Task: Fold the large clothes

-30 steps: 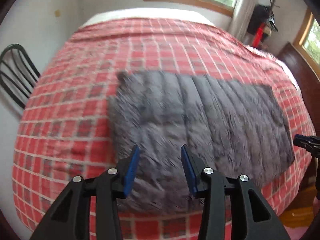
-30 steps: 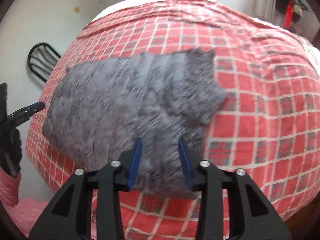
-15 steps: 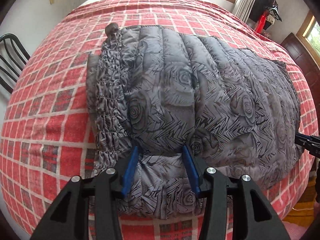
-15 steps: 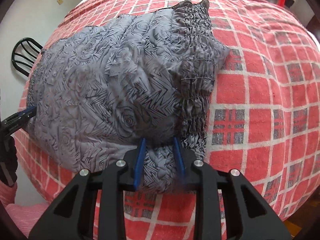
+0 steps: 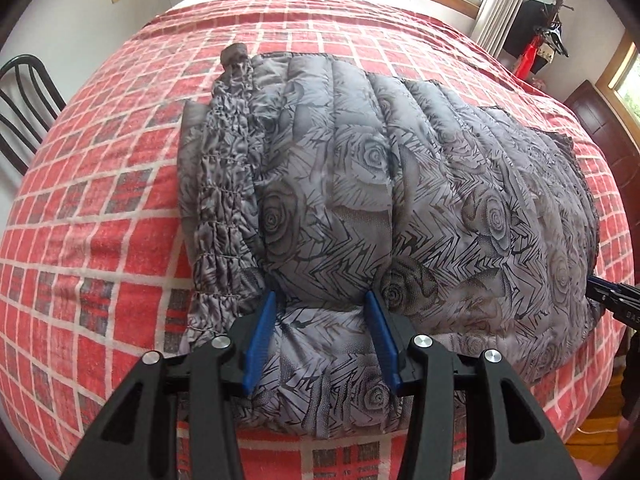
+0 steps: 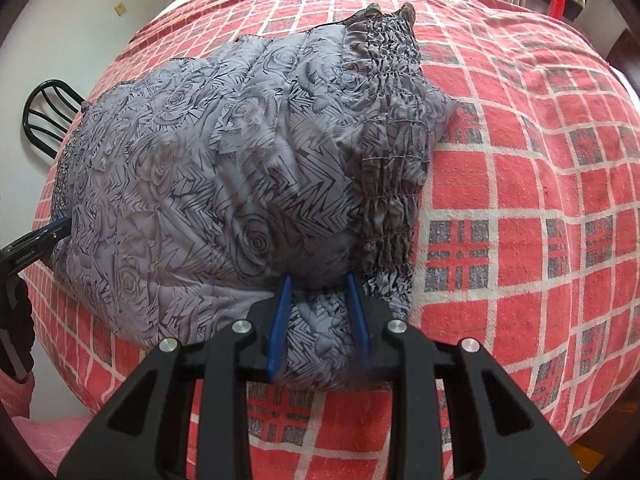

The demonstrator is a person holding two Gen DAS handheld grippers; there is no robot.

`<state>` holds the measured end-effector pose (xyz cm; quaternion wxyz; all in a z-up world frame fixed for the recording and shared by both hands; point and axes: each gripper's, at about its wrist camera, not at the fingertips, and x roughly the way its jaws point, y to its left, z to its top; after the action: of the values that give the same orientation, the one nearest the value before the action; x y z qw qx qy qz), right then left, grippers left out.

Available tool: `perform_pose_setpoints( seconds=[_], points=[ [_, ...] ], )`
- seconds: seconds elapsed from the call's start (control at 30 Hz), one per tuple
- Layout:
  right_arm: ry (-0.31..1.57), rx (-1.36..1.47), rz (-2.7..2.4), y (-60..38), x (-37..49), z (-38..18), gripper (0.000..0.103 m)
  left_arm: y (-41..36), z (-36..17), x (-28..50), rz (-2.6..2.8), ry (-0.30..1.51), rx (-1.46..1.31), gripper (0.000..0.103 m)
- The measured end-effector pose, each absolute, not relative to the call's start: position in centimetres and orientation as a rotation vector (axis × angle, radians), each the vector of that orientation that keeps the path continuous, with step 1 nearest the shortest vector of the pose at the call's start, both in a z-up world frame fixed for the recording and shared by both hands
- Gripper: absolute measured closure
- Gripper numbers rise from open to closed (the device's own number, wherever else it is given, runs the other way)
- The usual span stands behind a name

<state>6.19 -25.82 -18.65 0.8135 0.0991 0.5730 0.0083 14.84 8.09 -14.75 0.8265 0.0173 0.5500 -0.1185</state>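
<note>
My left claw (image 5: 322, 312) is clamped on a puffy fold at the near edge of the grey rose-print quilted jacket (image 5: 400, 184), its blue pads (image 5: 262, 336) pressing into the padding. My right claw (image 6: 318, 294) pinches a narrower bunch of the same near edge, just beside the gathered elastic hem (image 6: 394, 152). The jacket lies spread across the red checked bedspread (image 5: 100, 208), towards the bed's near side. A black chair (image 5: 24, 100) stands by the wall; I think the blur hides how firmly the right pads bite.
</note>
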Motion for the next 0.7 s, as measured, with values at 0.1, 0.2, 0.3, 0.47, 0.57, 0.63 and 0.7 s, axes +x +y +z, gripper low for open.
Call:
perform_pose_setpoints(
  seconds=[0.1, 0.2, 0.3, 0.47, 0.57, 0.63, 0.7],
  points=[
    [1.232, 0.21, 0.007, -25.8, 6.3, -18.5, 0.076, 8.3, -14.7, 14.8, -0.249, 1.167, 0.023, 0.056],
    [1.238, 0.193, -0.006, -25.5, 6.5, -18.4, 0.075, 8.2, -14.5, 14.6, -0.238, 1.16, 0.028, 0.056],
    [1.247, 0.17, -0.01, -25.1, 6.6, -17.6, 0.073, 8.1, -13.9, 14.0, -0.214, 1.157, 0.015, 0.057],
    [1.232, 0.246, 0.02, -25.9, 6.5, -15.0, 0.071, 9.3, -11.0, 11.3, -0.176, 1.107, -0.033, 0.057],
    [1.193, 0.227, 0.029, -25.6, 6.9, -12.8, 0.071, 10.3, -9.6, 9.9, -0.13, 1.095, -0.049, 0.056],
    [1.178, 0.213, 0.045, -25.0, 7.1, -11.9, 0.07, 10.7, -8.8, 9.2, -0.107, 1.082, -0.049, 0.054],
    [1.183, 0.185, 0.052, -24.2, 7.4, -11.8, 0.07, 11.1, -8.2, 8.6, -0.071, 1.07, -0.03, 0.054]
  ],
)
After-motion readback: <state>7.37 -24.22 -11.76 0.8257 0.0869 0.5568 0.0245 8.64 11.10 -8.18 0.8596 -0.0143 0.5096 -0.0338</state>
